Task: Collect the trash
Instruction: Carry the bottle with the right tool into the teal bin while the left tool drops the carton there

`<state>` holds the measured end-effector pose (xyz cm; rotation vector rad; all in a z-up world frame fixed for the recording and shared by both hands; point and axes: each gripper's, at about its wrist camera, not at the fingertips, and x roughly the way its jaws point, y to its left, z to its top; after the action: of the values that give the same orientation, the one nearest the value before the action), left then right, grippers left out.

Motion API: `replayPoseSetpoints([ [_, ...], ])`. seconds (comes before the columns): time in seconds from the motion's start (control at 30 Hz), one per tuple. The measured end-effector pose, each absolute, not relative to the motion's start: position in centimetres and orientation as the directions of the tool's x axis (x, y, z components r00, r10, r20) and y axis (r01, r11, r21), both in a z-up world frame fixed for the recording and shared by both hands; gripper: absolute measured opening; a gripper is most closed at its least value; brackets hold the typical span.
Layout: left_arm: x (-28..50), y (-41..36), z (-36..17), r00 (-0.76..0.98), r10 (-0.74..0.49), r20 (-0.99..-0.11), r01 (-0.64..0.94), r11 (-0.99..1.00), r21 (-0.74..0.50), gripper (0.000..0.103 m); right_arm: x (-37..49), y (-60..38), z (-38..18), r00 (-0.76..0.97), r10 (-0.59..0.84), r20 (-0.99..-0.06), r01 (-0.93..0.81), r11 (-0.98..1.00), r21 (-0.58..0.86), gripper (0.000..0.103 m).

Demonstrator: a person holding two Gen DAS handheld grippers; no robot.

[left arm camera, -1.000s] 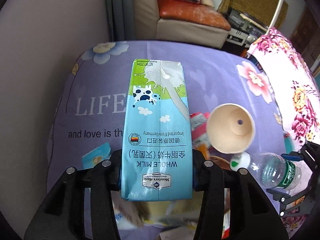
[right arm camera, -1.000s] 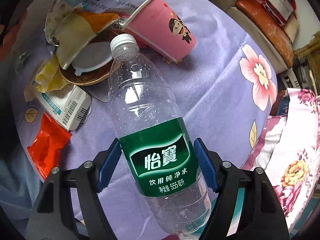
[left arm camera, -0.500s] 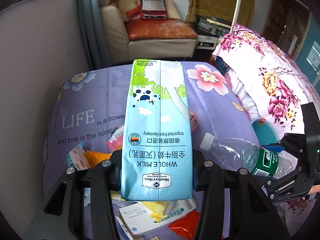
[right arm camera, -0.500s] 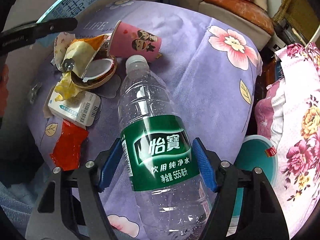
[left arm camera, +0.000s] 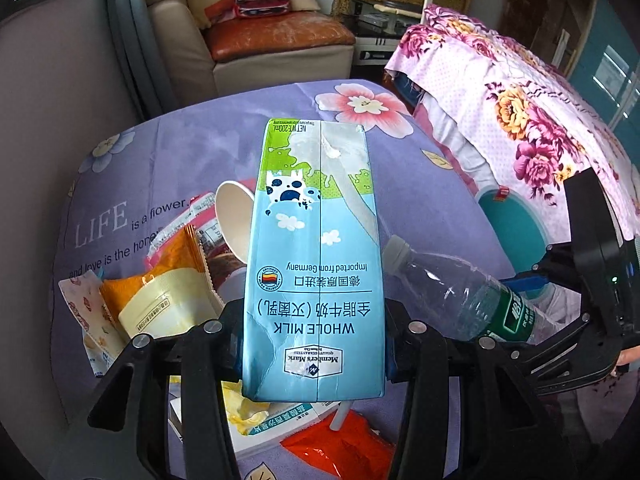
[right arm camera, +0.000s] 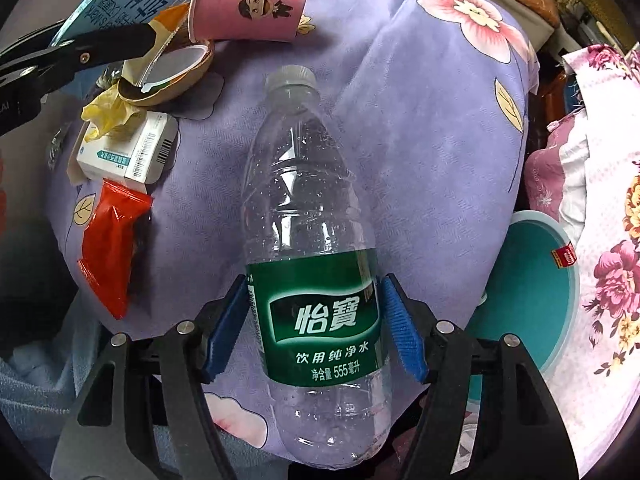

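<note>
While my left tool (left arm camera: 314, 344) pinches the light, crushable milk carton (left arm camera: 316, 256) near its base above the tabletop (left arm camera: 420, 200), my right tool (right arm camera: 314, 328) is closing on the slippery empty bottle (right arm camera: 316, 280) at its label; a firm mid-body hold suits both.

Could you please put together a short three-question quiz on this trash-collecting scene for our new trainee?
1. True or false: the left hand-held gripper is shut on the milk carton.
2. Which item lies on its side on the purple tablecloth? A) pink paper cup B) glass jar C) metal can
3. Fill in: the water bottle sits between the jaws of the right hand-held gripper, which are closing, and its label is ____.

Key: 1 true; 2 A; 3 green.
</note>
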<state>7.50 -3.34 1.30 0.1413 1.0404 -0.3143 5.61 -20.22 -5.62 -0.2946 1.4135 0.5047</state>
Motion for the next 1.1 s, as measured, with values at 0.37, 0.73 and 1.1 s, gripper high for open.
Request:
replayPoseSetpoints([
  [0.37, 7.4, -1.3, 0.0, 0.447, -0.185, -0.876, 0.298, 0.953, -0.049, 0.048, 5.3, -20.5, -6.6, 0.070, 0.142, -0.987, -0.458, 0.884, 0.095, 0.062],
  [0.73, 6.6, -4.7, 1.2, 0.446, -0.213, -0.870, 0.361, 0.932, -0.043, 0.048, 4.9, -26.0, -2.7, 0.201, 0.257, -0.945, -0.319, 0.930, 0.185, 0.061],
  [1.1, 6.6, -16.9, 0.2, 0.339, -0.320, -0.885, 0.559, 0.825, -0.084, 0.048, 2.5, -37.4, -1.4, 0.308, 0.195, -0.931, -0.078, 0.981, 0.180, 0.061],
])
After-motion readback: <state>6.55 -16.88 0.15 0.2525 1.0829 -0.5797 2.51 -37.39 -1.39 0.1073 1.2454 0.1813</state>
